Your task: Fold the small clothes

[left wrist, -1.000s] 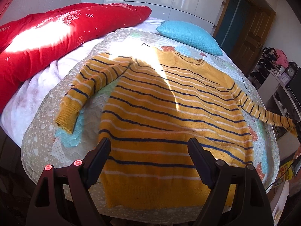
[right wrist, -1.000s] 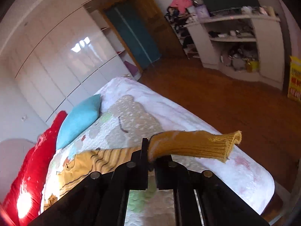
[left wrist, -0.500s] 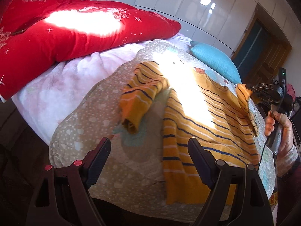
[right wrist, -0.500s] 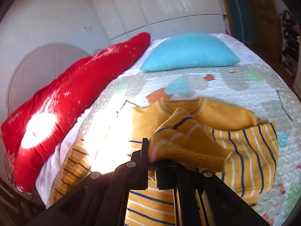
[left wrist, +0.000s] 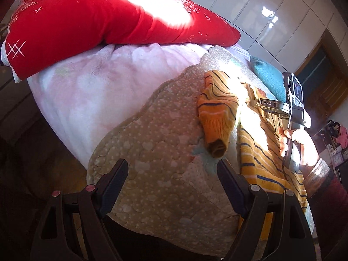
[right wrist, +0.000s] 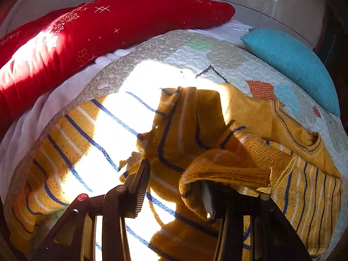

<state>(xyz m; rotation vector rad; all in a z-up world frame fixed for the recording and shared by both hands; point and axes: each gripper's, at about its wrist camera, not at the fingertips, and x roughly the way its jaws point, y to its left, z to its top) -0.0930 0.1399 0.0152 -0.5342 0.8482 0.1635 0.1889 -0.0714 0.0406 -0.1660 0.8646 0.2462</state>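
Note:
A yellow sweater with blue and white stripes (right wrist: pixel 87 141) lies flat on the quilted bedspread (right wrist: pixel 174 50). In the right wrist view my right gripper (right wrist: pixel 174 193) hovers over the sweater's chest with its jaws opening. The right sleeve's cuff (right wrist: pixel 228 171) is folded across the body and drapes over one fingertip (right wrist: pixel 206 198), no longer pinched. In the left wrist view my left gripper (left wrist: pixel 173 180) stands open and empty over the bedspread (left wrist: pixel 152 141). The bent left sleeve (left wrist: pixel 217 126) lies just ahead of it. A hand (left wrist: pixel 291 139) holds the right gripper's body beyond the sweater (left wrist: pixel 263 158).
A red quilt (left wrist: pixel 97 21) is rolled along the far side of the bed on a pale pink sheet (left wrist: pixel 97 82). A blue pillow (right wrist: pixel 293 65) lies by the sweater's neck. White wardrobe doors (left wrist: pixel 271 6) stand behind. The bed's edge drops off just below the left gripper.
The right gripper carried the sleeve from off the bed's side across the sweater's body, then parted its jaws. The left gripper swung left toward the other sleeve, still open.

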